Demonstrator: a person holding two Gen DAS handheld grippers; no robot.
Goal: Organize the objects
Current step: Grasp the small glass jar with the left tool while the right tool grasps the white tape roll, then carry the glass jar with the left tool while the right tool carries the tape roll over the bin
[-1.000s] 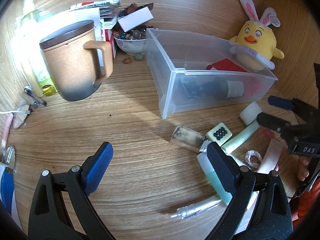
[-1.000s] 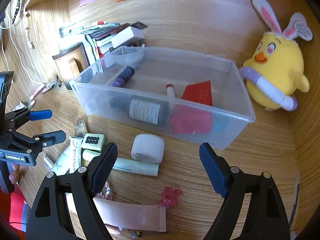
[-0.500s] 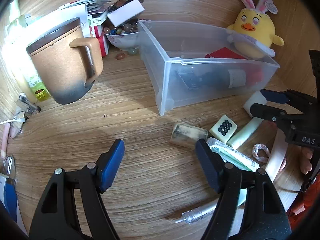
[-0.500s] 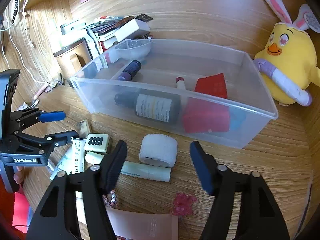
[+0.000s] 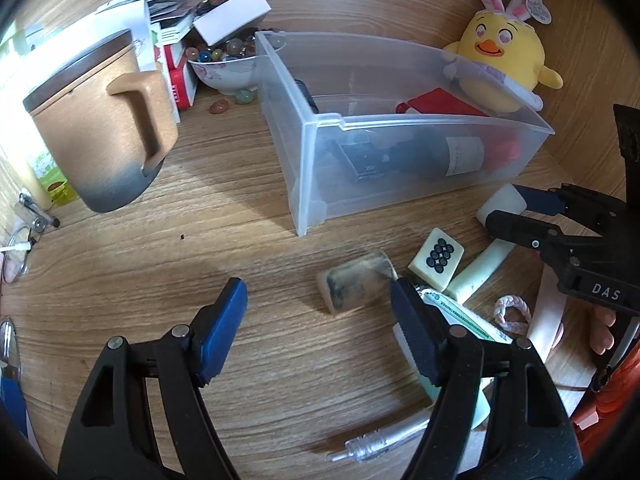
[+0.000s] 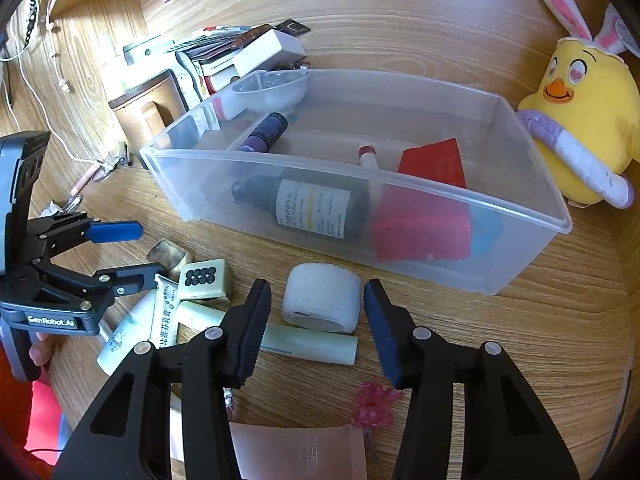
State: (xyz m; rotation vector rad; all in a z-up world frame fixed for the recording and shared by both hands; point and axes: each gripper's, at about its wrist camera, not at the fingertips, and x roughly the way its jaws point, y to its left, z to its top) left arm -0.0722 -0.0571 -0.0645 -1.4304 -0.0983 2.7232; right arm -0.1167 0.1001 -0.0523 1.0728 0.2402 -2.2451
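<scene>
While R gripper (image 6: 316,312) jaws narrow, unclamped, round white fuzzy roll (image 6: 320,300) sits btwn

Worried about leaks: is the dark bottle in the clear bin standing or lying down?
Lying down. The dark bottle rests on its side on the floor of the clear bin, cap toward the mug end, label facing the front wall.

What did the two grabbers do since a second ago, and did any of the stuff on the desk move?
Both narrowed their jaws. The right gripper has just been closing around the white roll, pads not yet touching it. The left gripper narrowed beside the small brown block, holding nothing. The clear bin and the loose items stayed put.
</scene>
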